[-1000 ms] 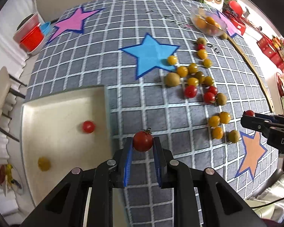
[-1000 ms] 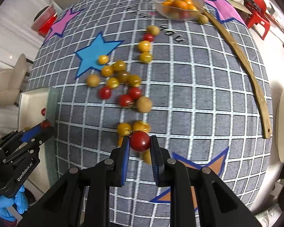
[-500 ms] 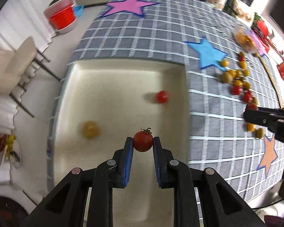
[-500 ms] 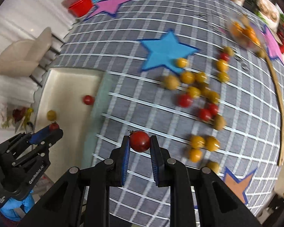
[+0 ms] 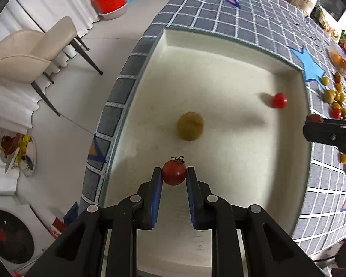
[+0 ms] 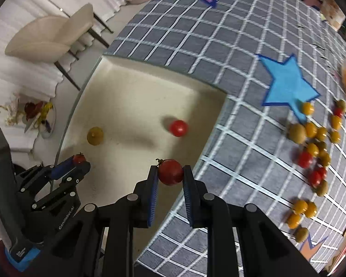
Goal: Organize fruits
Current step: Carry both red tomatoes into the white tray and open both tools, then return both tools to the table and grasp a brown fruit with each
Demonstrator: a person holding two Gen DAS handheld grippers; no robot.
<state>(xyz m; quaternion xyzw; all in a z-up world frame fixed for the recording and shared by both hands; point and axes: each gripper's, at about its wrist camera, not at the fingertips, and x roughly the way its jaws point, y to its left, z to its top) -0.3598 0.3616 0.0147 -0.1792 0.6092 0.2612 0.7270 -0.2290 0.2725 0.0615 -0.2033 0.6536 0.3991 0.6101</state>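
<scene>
You are holding both tongs over the cream square tray [image 5: 219, 73], having carried them across from the grey checked counter [image 6: 219, 34]: delivery nearly due. Left tongs [image 5: 174, 175] are clamping a dark red stemmed tomato [image 5: 174, 172]; right tongs [image 6: 169, 175] are clamping another red tomato [image 6: 170, 172].

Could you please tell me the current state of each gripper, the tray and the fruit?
Left gripper: shut on a stemmed red tomato, above the tray.
Right gripper: shut on a dark red tomato.
Cream tray: holds one loose red tomato and one yellow-green fruit.
Scattered fruit: lying on the checked cloth.
</scene>
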